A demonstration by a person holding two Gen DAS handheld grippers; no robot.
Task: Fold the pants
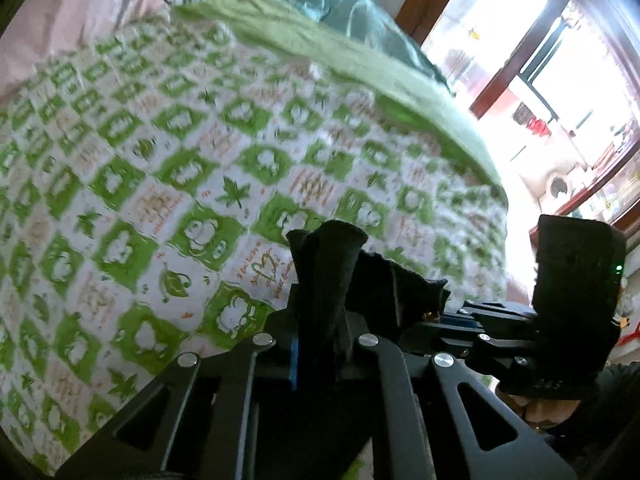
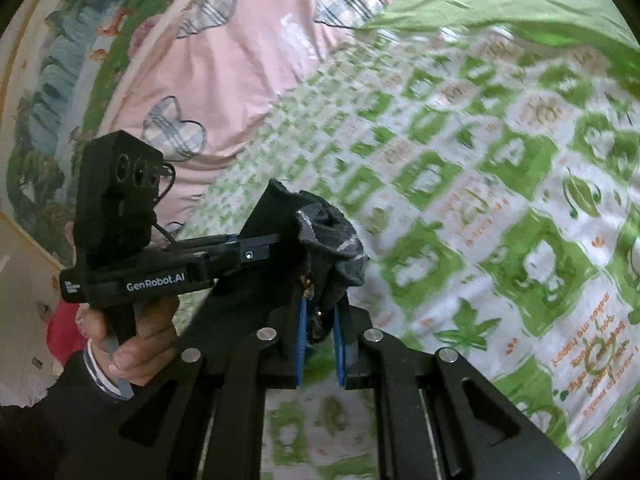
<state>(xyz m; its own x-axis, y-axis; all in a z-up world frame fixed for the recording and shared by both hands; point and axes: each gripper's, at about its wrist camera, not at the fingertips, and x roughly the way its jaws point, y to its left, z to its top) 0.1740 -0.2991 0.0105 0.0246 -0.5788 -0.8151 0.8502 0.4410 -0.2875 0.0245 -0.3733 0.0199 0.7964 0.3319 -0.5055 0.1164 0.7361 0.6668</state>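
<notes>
The black pants (image 1: 328, 264) rise in a bunched fold between the fingers of my left gripper (image 1: 320, 344), which is shut on the cloth. My right gripper (image 1: 436, 314) comes in from the right and pinches the same fabric close beside it. In the right wrist view, dark pants cloth (image 2: 332, 236) with a zipper sits clamped between the blue pads (image 2: 301, 340) of my right gripper (image 2: 320, 344). My left gripper (image 2: 272, 248) reaches in from the left onto the same bunch, held by a person's hand (image 2: 136, 332). The rest of the pants hangs below, hidden.
A green-and-white patterned bedspread (image 1: 160, 160) (image 2: 500, 160) covers the bed under both grippers. A pink quilt with plaid hearts (image 2: 240, 60) lies at the far side, a teal cloth (image 1: 360, 12) beyond the green edge. A bright window with a brown frame (image 1: 540, 60) stands to the right.
</notes>
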